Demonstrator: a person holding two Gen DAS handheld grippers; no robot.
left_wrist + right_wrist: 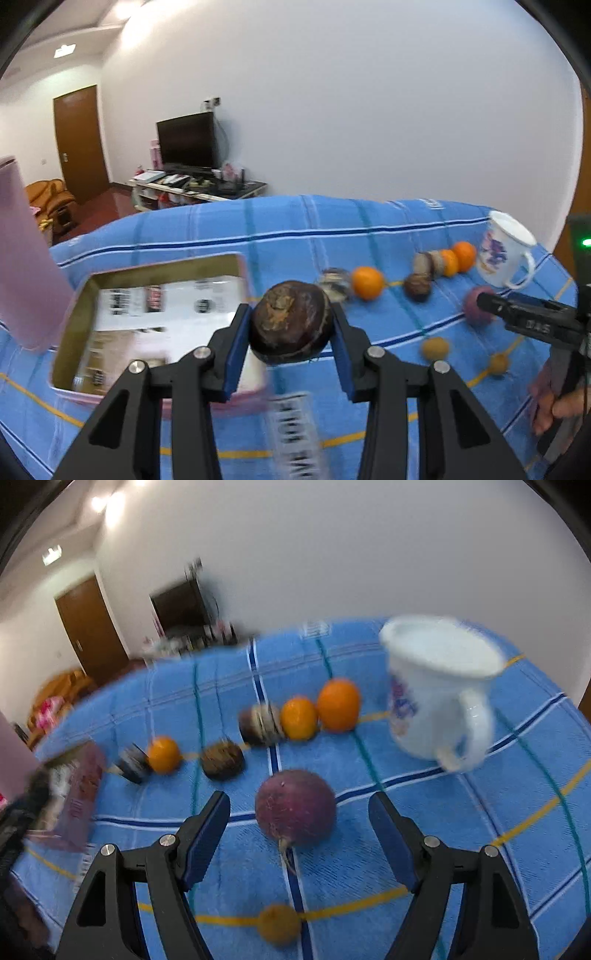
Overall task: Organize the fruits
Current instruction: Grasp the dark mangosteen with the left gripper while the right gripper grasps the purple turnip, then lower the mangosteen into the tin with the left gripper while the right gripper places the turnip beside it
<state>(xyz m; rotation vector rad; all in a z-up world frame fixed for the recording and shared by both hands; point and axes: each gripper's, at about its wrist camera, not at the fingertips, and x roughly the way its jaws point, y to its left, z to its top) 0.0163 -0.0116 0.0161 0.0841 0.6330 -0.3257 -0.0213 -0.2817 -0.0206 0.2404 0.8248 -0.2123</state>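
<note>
Left gripper [291, 325] clamped on a dark brown round fruit [290, 319], lifted off the blue checked cloth [288, 229]; open pink box [147, 317] just ahead-left of it. Right gripper [299, 819] jaws wide, nothing gripped, purple round fruit [295, 808] sits on cloth between them, untouched. Oranges [338, 705] and white mug [439, 694] further ahead.

White wall [351, 110]; brown wooden door [79, 144] at left. Dark television [186, 140] on low cluttered stand [207, 188]. Reddish floor [118, 203], tan armchair [48, 195]. Ceiling lights [107, 500] on.
</note>
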